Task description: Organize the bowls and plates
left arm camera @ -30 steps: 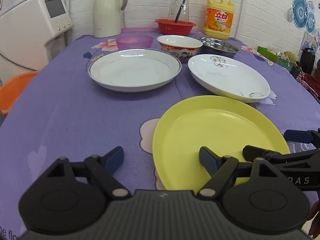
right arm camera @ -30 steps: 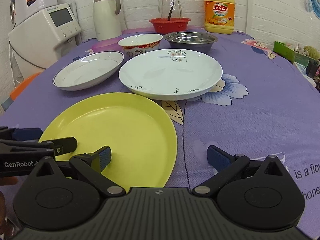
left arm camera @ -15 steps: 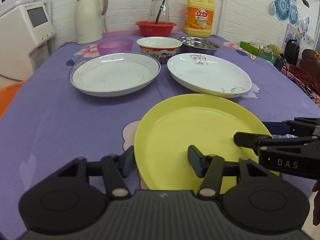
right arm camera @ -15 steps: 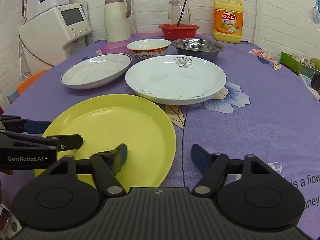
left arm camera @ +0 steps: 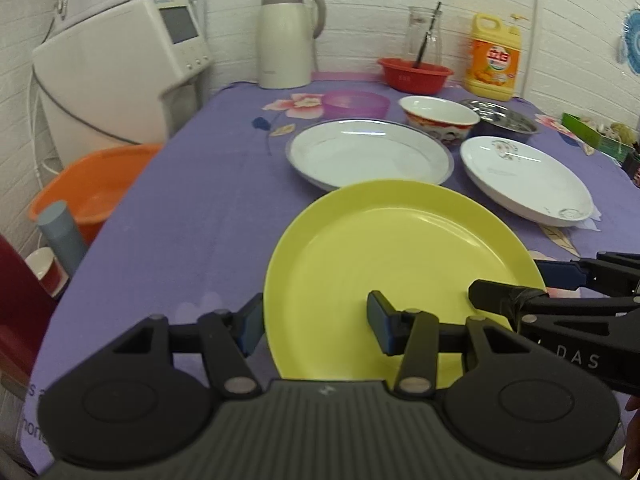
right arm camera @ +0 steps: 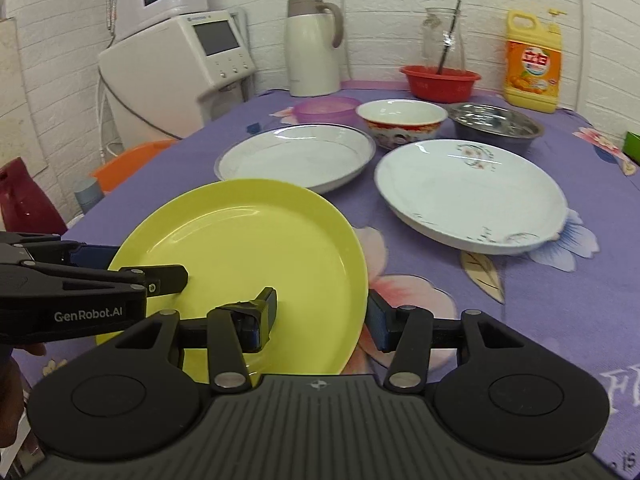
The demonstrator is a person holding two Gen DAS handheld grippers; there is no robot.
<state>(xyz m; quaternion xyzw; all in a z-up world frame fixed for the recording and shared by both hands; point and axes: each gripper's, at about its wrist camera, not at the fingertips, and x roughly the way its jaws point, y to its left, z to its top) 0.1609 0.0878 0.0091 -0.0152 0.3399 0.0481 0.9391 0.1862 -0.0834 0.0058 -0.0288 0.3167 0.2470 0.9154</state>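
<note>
Straddling the near rim of the yellow plate (left arm camera: 400, 256), the left claw (left arm camera: 316, 322) sits at lower centre of the left wrist view: one finger outside the plate's left edge, the other over its inner face, jaws still apart with the rim between them. In the right wrist view the right claw (right arm camera: 322, 312) does the same on the opposite edge, one finger over the plate's inner face, the other just outside its right rim, jaws narrow but not pressed together. Firm contact with the rim cannot be told for either claw. The yellow plate lies at lower centre of both views over the purple flowered bench (left arm camera: 192, 216); whether it rests on the cloth is unclear. Beyond it, mid-frame, a white plate with grey rim (left arm camera: 370, 154) and, to its right, a white flowered plate (left arm camera: 524, 178). Further back: a purple bowl (left arm camera: 356, 103), a red-patterned bowl (left arm camera: 440, 118), a steel bowl (left arm camera: 504, 118). Upper frame: red basin (left arm camera: 414, 74), thermos jug (left arm camera: 286, 36), detergent bottle (left arm camera: 494, 58).
</note>
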